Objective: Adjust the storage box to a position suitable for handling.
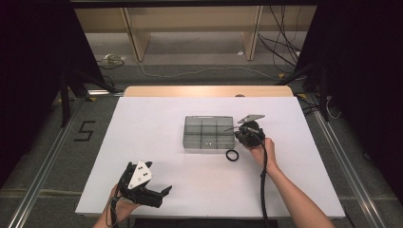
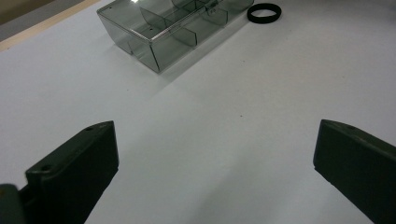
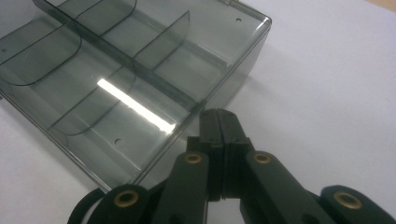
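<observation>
A clear grey compartment box [image 1: 208, 133] stands open-topped in the middle of the white table, and a black ring [image 1: 232, 155] lies just off its near right corner. My right gripper [image 1: 236, 130] is at the box's right side. In the right gripper view its jaws [image 3: 219, 119] are shut with nothing between them, tips beside the box wall [image 3: 233, 79]. The ring [image 3: 86, 205] shows partly under the gripper body. My left gripper [image 1: 149, 177] rests near the front left of the table. Its jaws [image 2: 215, 158] stand wide open over bare table and point toward the box [image 2: 173, 28] and ring [image 2: 264, 12].
The white table top [image 1: 157, 123] has a wooden strip along its far edge [image 1: 209, 91]. Beyond it are wooden shelf legs and loose cables on the floor. Dark frames and rails flank both sides of the table.
</observation>
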Available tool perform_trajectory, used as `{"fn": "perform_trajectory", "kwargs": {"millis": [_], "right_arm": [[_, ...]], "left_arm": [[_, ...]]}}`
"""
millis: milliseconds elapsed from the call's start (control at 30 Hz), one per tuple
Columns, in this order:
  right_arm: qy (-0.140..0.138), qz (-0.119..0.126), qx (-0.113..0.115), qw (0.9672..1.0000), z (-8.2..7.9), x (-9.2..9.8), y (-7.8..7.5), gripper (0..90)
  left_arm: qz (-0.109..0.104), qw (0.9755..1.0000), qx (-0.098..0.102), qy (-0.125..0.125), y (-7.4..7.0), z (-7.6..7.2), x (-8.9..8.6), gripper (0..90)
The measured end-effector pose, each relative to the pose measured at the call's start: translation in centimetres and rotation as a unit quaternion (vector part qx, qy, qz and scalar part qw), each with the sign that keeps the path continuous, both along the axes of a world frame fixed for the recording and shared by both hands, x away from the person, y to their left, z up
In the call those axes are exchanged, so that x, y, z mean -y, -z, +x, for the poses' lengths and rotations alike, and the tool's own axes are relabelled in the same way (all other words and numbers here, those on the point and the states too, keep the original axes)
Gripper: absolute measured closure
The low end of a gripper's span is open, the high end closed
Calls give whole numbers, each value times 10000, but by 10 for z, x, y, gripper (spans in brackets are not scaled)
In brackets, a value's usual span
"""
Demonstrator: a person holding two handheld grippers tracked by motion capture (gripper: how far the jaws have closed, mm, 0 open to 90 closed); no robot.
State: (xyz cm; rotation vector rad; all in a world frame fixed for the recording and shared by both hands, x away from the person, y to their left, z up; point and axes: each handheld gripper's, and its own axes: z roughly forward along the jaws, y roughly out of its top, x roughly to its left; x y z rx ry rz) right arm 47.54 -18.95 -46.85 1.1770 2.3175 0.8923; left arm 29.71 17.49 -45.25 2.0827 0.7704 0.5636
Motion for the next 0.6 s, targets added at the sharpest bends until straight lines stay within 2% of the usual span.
{"fn": "perform_trajectory", "kwargs": {"millis": [600], "right_arm": [[77, 13, 125, 9999, -1, -3, 3, 900]], "left_arm": [[14, 10000, -4, 4, 0, 0, 1, 0]]}}
